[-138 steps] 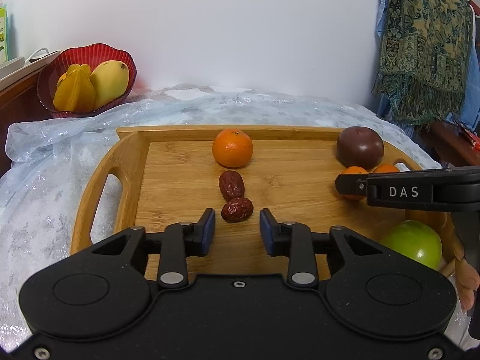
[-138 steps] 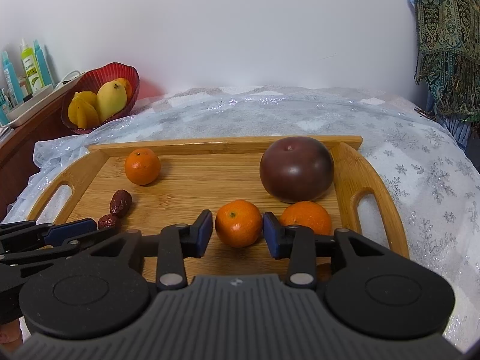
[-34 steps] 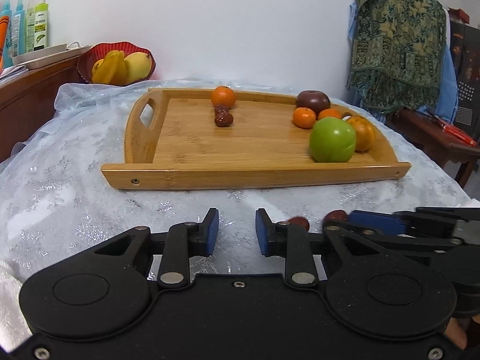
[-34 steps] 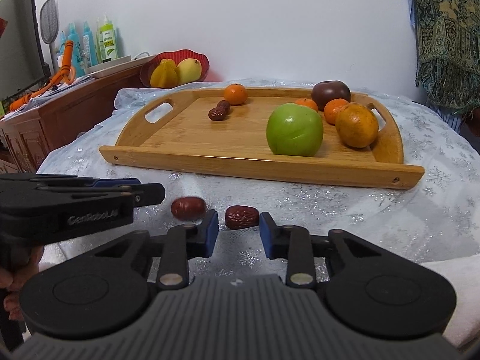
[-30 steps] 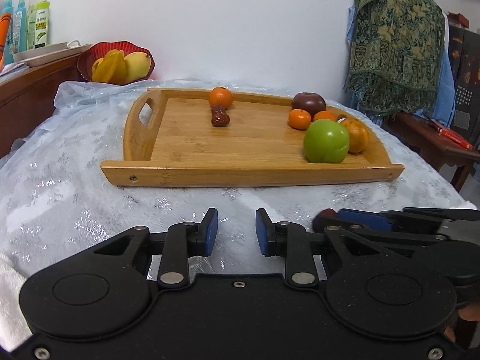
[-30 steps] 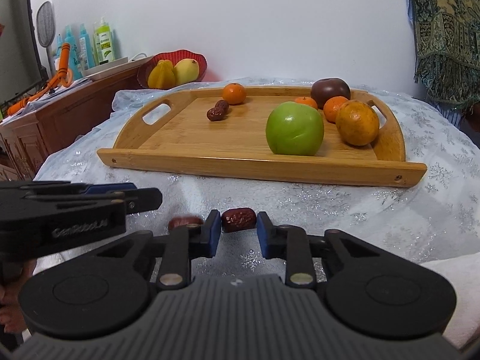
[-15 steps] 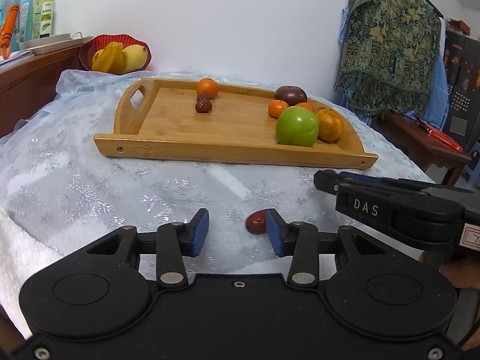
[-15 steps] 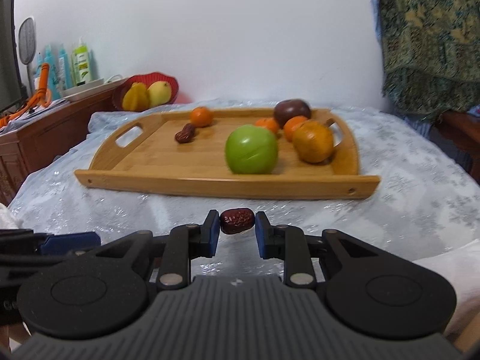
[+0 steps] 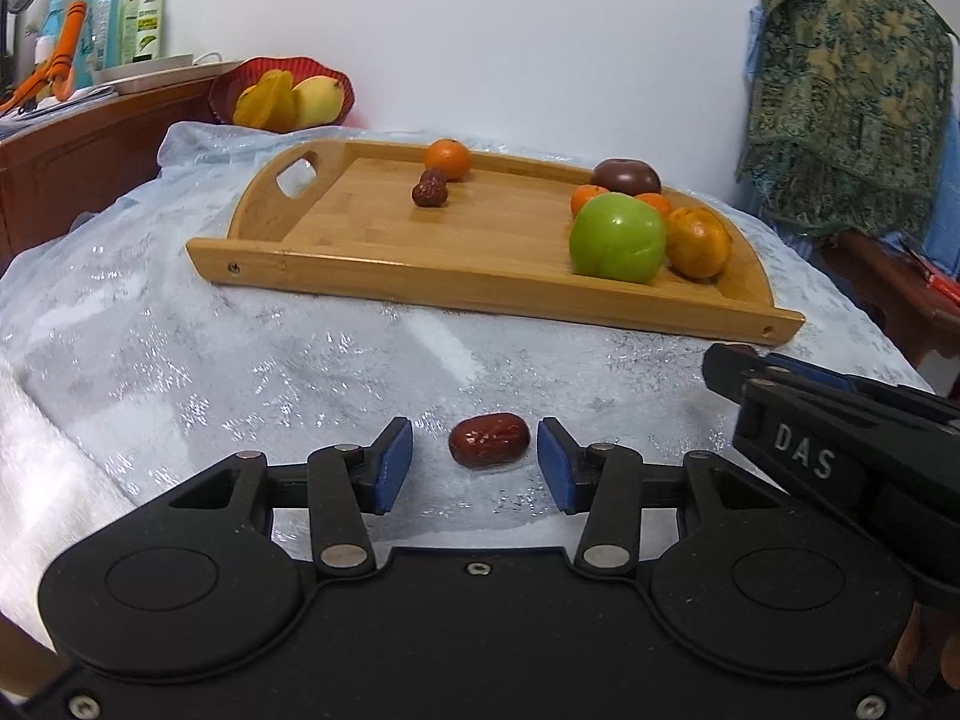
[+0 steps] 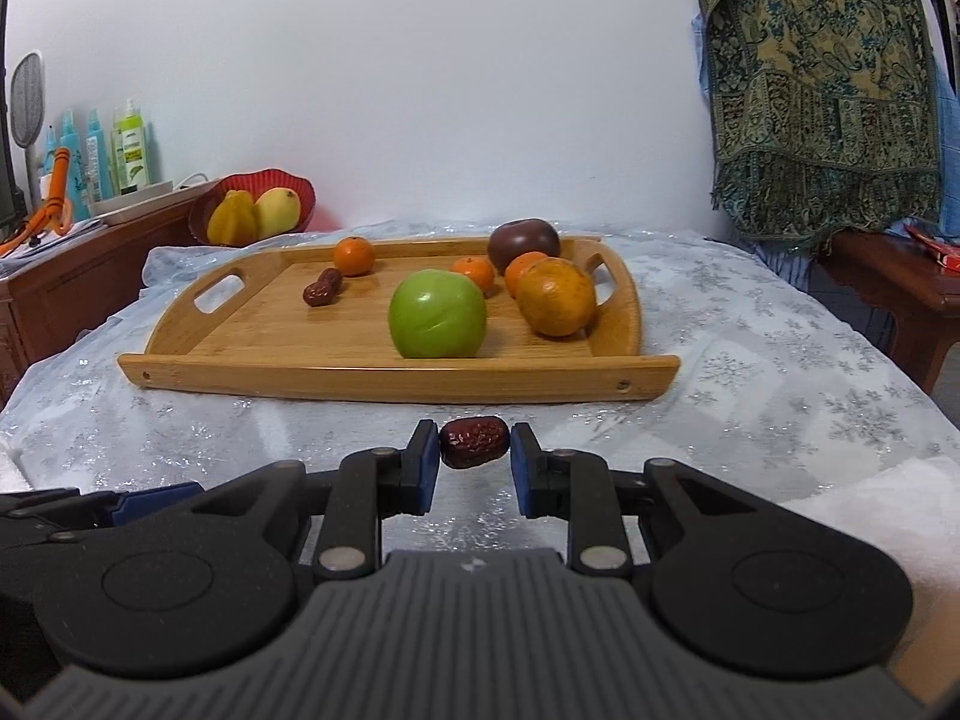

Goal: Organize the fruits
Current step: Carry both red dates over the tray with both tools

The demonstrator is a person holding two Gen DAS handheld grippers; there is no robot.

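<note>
While our right gripper is already clamped on a wrinkled dark-red dried jujube, pinching it end to end and holding it just short of the near rim of the curved bamboo serving tray, the interesting bit is on the other side. Our left gripper has its blue pads spread with nothing pinched yet, and a second glossy red jujube sits on the shiny snowflake tablecloth right between them, gaps on both sides. Its long axis runs across the gap, pad to pad, so we reckon closing would catch it by the ends; could squirt out if we're off-centre. It's dead ahead of the left fingers, way closer to that hand than the right one.

Further out, the tray carries two more jujubes beside a small mandarin, with a round green apple and the other fruit bunched at the right end.
</note>
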